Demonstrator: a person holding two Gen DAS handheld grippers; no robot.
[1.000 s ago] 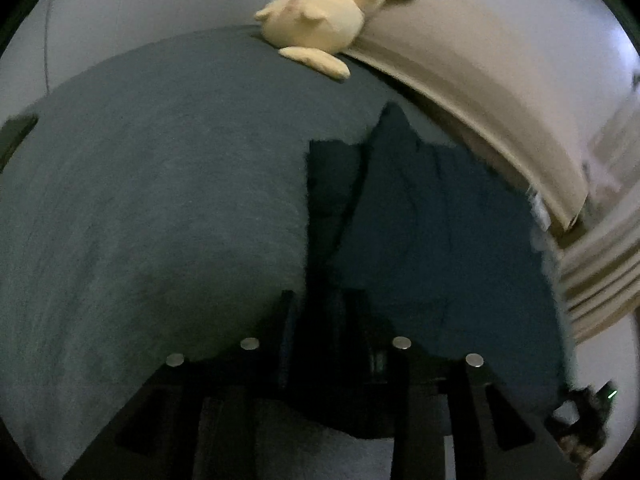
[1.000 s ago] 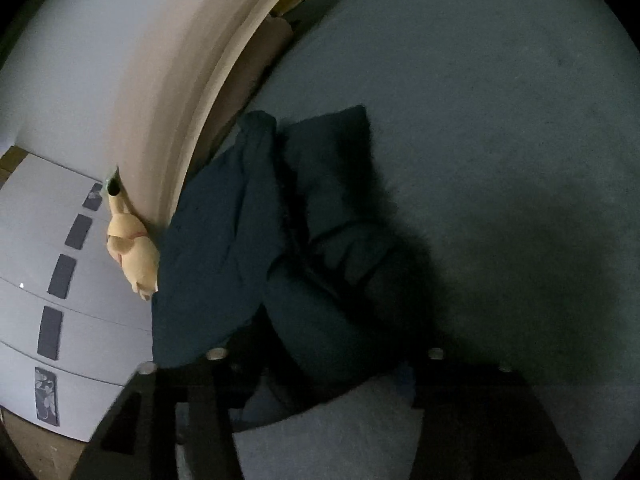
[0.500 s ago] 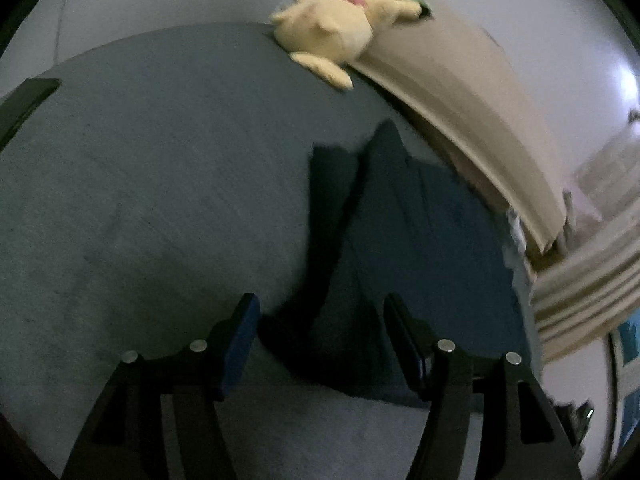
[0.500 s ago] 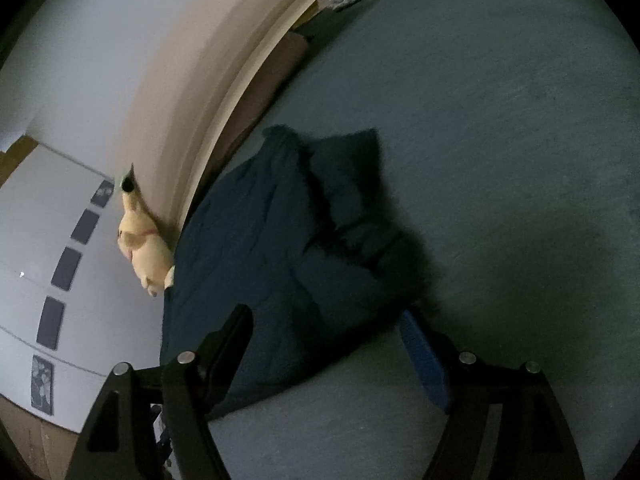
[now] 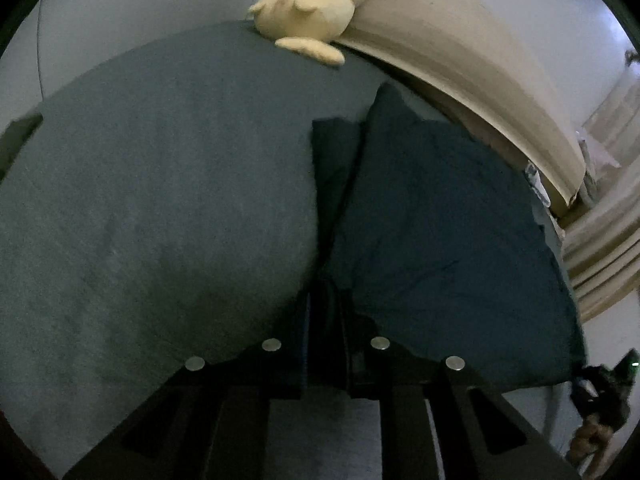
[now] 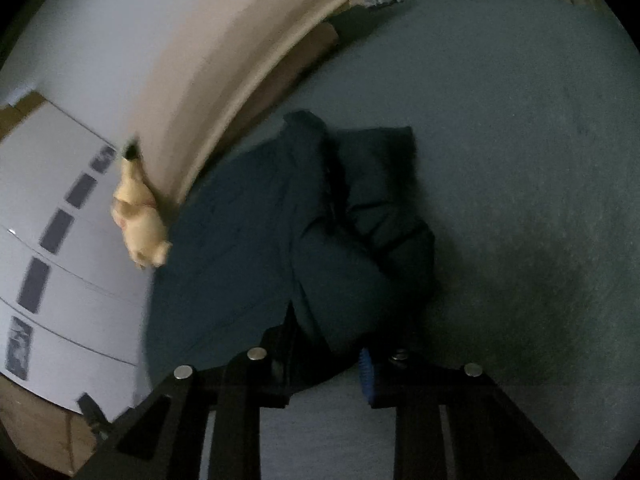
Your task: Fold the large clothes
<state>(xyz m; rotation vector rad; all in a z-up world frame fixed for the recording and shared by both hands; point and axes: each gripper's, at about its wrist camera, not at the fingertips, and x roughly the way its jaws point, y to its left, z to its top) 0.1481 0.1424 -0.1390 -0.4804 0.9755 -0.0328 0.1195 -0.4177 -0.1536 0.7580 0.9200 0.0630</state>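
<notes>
A dark blue garment [image 5: 432, 220] lies on the bed [image 5: 160, 200], near the headboard [image 5: 460, 60] side. A yellow plush [image 5: 316, 4] sits against the headboard, well apart from the cloth.

The left hand-held gripper [image 5: 325, 332] is pinched together on the near edge of the garment. The right hand-held gripper [image 6: 326, 360] is closing, and a thick bunch of cloth sits between its jaws.

What could go wrong? The right one may grab too many layers, because the cloth there is heaped up. Then the fold would come out lumpy. The left one holds only a thin bit, so a hard pull could make it slip out.
</notes>
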